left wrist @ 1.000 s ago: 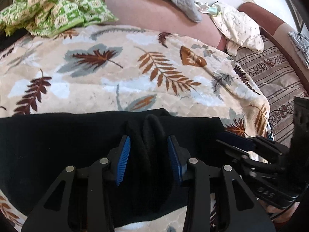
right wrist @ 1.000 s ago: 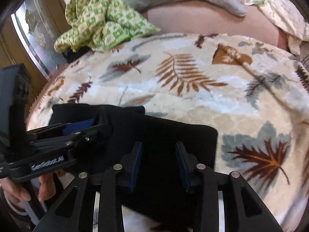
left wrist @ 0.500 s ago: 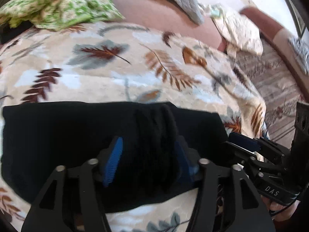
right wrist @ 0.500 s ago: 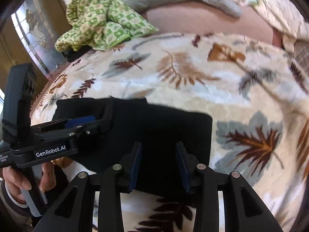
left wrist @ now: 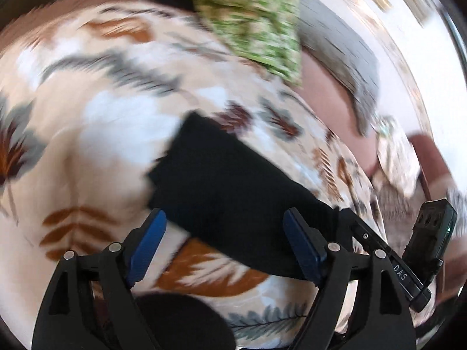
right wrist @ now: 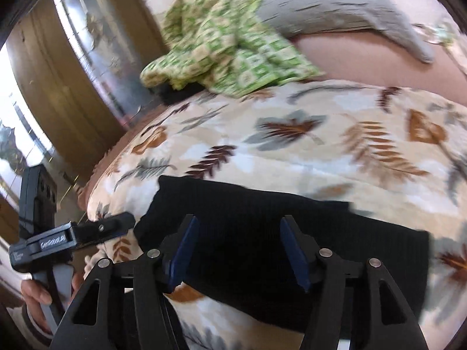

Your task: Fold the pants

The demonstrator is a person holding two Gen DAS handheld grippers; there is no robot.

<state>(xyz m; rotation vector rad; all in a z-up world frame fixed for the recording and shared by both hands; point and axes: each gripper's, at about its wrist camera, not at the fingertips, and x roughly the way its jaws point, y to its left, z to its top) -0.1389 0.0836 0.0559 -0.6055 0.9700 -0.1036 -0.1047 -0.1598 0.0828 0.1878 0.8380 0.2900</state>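
Now both tools hang over the bed with nothing in them. The left hand-held gripper (left wrist: 224, 245) has its blue pads spread wide, empty, and the right hand-held gripper (right wrist: 239, 250) is likewise parted with no cloth between the pads.

The black pants (right wrist: 280, 233) lie flat on the leaf-patterned blanket (right wrist: 321, 151), already reduced to a compact dark rectangle near the bed's close edge. From the right wrist view the rectangle sits directly ahead of and beneath the right tool, its long axis running across the view, left to right, with the far right corner well out to the side. From the left wrist view, which is badly smeared, the pants (left wrist: 233, 186) stretch diagonally away from the fingers toward upper left, and the right tool's body shows at the lower right of that picture, beside the cloth's near end.

I judge the right hand the nearer one, squarely over the bundle; the left looks to stand off at its end. Whether another fold is due I can't say, but any next grasp would go to a short edge, crossing that long axis.

A green patterned cloth (right wrist: 221, 46) and a grey pillow (right wrist: 335, 3) sit well back, clear of the work.
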